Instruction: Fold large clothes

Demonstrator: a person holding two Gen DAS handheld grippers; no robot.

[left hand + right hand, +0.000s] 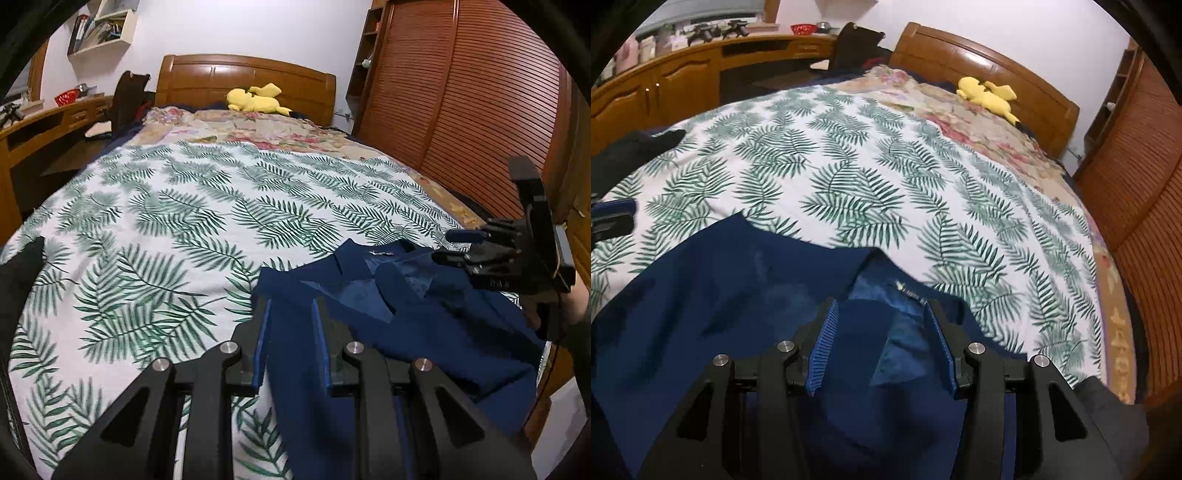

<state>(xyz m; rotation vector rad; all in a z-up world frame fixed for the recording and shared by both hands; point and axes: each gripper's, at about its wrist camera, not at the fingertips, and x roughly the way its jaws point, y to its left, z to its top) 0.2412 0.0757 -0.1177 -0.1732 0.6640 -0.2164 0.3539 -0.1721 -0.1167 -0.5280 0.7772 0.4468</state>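
A big dark blue jacket (424, 314) lies on the bed, near the foot edge and toward the side where the wardrobe stands. It is not flat. The cloth is bumpy and partly folded over. The collar is open, so the shiny lighter blue lining (901, 354) shows, with a small label (908, 290) near the neck.

The left gripper (291, 343) has its two blue pads close together with a strip of the jacket running between them. The pads are clenched on that cloth. The right gripper (882, 343) is over the collar part. Its fingers (822, 350) are spread apart, and the cloth lies loose under them, so it is let go.

The bed has a white cover with green fern leaves (184, 229). Past it, toward the head edge, there is a flowery blanket (258, 127). A yellow soft toy (256, 99) sits by the brown wooden headboard (243, 75). A dark piece of clothing (631, 147) lies at the far side edge of the bed, by the desk.

A long wooden desk (683, 77) runs along one side of the room, with a red bowl (803, 28) on it. A brown wardrobe with slatted doors (461, 92) stands on the other side. A white shelf with books (99, 29) hangs on the wall.
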